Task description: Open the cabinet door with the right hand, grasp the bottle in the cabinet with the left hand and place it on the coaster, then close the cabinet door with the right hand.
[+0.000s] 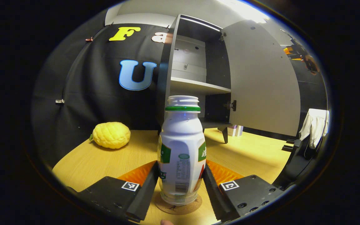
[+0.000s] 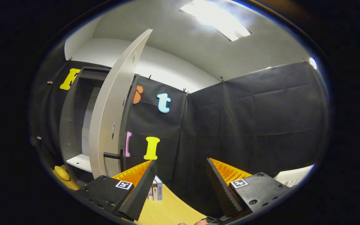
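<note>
One bottle (image 1: 182, 150), white with a green neck ring and no cap, stands upright on the round coaster (image 1: 178, 206) on the wooden table (image 1: 89, 162). Both fingers of the left gripper (image 1: 181, 181) flank its lower body, touching or nearly so; I cannot tell if they press. Behind the bottle stands the cabinet (image 1: 195, 72), its door (image 1: 261, 78) swung wide. Left of the bottle lies a bumpy yellow fruit (image 1: 111, 135). The right gripper (image 2: 181, 182) is spread wide, holding nothing, near the door's edge (image 2: 114, 109).

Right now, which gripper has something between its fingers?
The left gripper: the white bottle stands between its fingers on the coaster. The right gripper is open with nothing between its fingers.
</note>
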`<state>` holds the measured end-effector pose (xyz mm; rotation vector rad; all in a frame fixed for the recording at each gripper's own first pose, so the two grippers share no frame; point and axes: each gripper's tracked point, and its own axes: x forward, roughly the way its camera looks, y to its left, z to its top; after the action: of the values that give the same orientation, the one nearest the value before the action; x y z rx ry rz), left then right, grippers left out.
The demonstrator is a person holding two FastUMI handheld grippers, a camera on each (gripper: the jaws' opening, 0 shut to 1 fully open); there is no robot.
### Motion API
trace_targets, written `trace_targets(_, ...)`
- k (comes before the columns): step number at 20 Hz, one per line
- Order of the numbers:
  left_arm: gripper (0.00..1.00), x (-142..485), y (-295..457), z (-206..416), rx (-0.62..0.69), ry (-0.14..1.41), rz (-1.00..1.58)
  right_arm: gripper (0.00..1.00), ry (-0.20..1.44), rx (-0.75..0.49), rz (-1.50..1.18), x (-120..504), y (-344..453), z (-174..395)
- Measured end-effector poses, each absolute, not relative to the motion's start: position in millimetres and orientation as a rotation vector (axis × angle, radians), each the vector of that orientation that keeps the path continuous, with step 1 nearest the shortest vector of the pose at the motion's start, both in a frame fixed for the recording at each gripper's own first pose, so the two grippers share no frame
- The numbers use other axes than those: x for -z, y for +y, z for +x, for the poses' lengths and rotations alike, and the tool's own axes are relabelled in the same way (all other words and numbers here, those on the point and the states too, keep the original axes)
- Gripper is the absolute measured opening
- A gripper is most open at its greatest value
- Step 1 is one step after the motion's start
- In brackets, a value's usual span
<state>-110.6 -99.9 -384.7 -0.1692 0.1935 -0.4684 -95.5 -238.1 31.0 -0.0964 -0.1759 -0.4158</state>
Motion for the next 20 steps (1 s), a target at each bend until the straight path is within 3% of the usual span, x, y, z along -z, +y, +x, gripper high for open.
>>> trace_targets(7, 0.83, 397, -108, -112, 0.48, 0.231, -0.157, 0.98, -0.171, 0.445, -0.098, -28, -247, -100)
trace_targets(11, 0.95, 402, -107, -111, 0.47, 0.263, -0.143, 0.97, -0.17, 0.435, -0.096, -26, -244, -95)
trace_targets(20, 0.95, 357, -100, -125, 0.474, 0.266, -0.112, 0.97, -0.154, 0.428, -0.023, -23, -247, -92)
